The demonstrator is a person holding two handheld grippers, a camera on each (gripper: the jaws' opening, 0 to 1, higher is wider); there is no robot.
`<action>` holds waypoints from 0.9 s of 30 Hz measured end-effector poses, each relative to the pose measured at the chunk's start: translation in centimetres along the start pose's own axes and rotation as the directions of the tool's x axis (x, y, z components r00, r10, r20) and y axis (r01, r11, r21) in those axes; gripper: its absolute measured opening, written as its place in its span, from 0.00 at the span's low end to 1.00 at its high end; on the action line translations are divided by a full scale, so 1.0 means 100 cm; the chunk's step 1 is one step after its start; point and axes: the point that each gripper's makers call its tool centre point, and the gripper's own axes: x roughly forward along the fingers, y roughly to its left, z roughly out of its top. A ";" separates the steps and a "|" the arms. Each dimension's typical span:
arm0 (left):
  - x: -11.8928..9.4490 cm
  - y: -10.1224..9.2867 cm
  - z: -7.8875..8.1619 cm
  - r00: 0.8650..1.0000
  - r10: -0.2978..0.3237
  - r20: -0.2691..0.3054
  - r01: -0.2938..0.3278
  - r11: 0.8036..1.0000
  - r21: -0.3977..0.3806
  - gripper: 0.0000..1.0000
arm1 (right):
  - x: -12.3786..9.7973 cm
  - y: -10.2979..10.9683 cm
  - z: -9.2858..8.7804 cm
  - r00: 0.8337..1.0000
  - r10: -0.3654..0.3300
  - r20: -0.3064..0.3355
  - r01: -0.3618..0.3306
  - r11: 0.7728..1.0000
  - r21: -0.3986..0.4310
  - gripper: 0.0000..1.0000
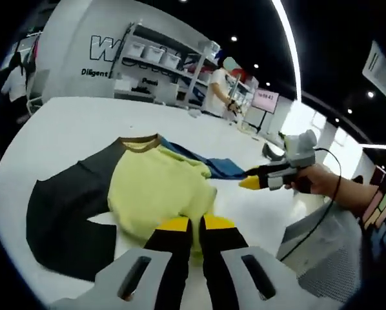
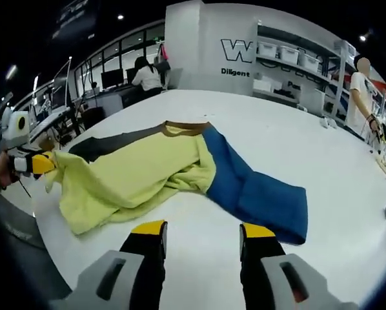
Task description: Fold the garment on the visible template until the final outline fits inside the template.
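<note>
White table (image 2: 322,168): left gripper (image 1: 192,224) pinches garment (image 1: 161,194); right gripper (image 2: 199,229) gapes, holding nothing.

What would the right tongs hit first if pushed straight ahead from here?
Probably the garment's blue sleeve, just past a strip of bare white table. The right tongs stand open and hold nothing; depth is uncertain.

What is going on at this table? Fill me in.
A person is folding a shirt on a white table, holding a gripper in each hand. The left gripper is shut on the shirt's yellow body and has it lifted and bunched. The right gripper is open, above the table near the blue sleeve, holding nothing. The black sleeve lies spread flat. The fold isn't finished.
</note>
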 end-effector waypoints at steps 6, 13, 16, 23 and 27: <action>-0.001 0.004 0.030 0.991 0.015 0.131 -0.003 0.995 -0.095 0.00 | 0.005 0.015 -0.005 0.999 0.026 -0.022 -0.027 0.998 -0.053 0.41; 0.000 0.010 0.040 0.984 0.041 0.171 -0.019 0.992 -0.128 0.00 | 0.009 0.030 -0.003 0.999 0.050 -0.023 -0.052 0.993 -0.102 0.40; -0.004 0.018 0.050 0.970 0.112 0.216 -0.095 0.992 -0.083 0.00 | 0.009 0.038 0.000 0.997 0.074 -0.011 -0.075 0.990 -0.117 0.41; -0.006 0.017 0.057 0.959 0.135 0.250 -0.126 0.991 -0.050 0.00 | 0.012 0.070 -0.002 0.989 0.147 -0.025 -0.149 0.973 -0.176 0.41; -0.007 0.015 0.056 0.957 0.130 0.258 -0.121 0.991 -0.048 0.00 | 0.014 0.087 -0.003 0.983 0.182 -0.034 -0.185 0.964 -0.189 0.41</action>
